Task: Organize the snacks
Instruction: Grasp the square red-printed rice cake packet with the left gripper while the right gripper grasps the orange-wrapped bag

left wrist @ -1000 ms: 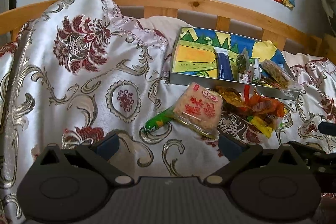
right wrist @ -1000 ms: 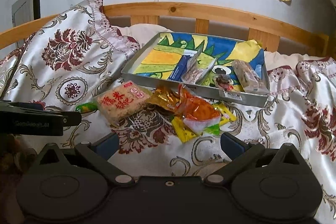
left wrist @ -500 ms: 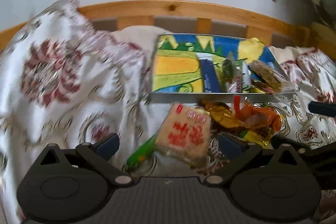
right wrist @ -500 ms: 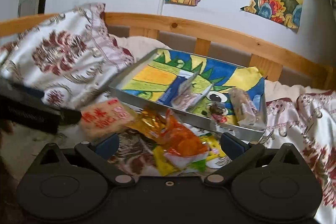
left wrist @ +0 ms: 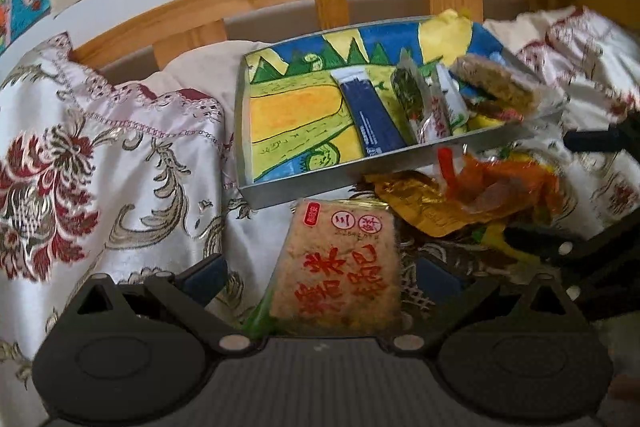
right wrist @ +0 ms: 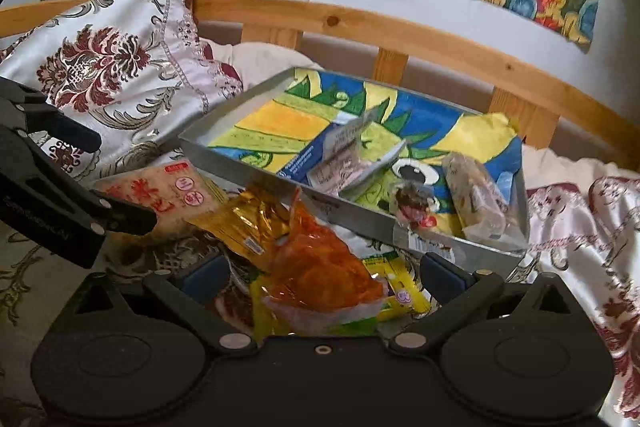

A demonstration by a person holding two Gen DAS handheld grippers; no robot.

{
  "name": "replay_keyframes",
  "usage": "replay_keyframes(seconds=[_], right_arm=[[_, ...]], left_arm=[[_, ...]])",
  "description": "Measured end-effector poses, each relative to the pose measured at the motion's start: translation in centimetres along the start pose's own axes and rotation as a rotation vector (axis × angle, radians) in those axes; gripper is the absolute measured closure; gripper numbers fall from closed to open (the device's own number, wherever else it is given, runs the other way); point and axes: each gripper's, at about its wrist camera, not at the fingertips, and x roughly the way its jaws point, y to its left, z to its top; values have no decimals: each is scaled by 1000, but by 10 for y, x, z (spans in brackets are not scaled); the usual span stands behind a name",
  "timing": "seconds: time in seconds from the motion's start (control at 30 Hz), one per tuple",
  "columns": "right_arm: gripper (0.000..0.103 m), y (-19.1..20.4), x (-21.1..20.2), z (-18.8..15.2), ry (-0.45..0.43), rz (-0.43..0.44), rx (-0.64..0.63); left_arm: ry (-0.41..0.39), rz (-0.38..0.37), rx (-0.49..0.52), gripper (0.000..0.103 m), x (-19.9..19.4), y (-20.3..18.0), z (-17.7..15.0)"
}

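A metal tray (left wrist: pixel 280 193) (right wrist: pixel 240 171) lined with a colourful drawing lies on the bed and holds several snack packets, among them a blue one (left wrist: pixel 374 119). In front of it lie a rice-cake pack with red characters (left wrist: pixel 340 263) (right wrist: pixel 160 193), a gold packet (right wrist: pixel 244 223), an orange packet (right wrist: pixel 320 267) and a yellow one (right wrist: pixel 396 291). My left gripper (left wrist: pixel 320 275) is open with the rice-cake pack between its fingers. My right gripper (right wrist: pixel 324 275) is open around the orange packet.
The bed is covered by a floral satin quilt (left wrist: pixel 100 155). A wooden headboard rail (right wrist: pixel 400 31) runs behind the tray, with drawings on the wall above. The left gripper's arm shows at the left of the right wrist view (right wrist: pixel 60 203).
Both grippers have moved forward and down toward the loose snacks. The rice-cake pack now sits between the left fingers and the orange packet between the right fingers.
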Motion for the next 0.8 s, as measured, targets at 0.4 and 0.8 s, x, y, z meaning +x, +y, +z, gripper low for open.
replay_keyframes(seconds=[0.4, 0.8], right_arm=[[8, -8, 14, -3, 30, 47, -33], [12, -14, 29, -5, 58, 123, -5]], left_arm=[[65, 79, 193, 1, 29, -21, 2], [99, 29, 208, 8, 37, -22, 8]])
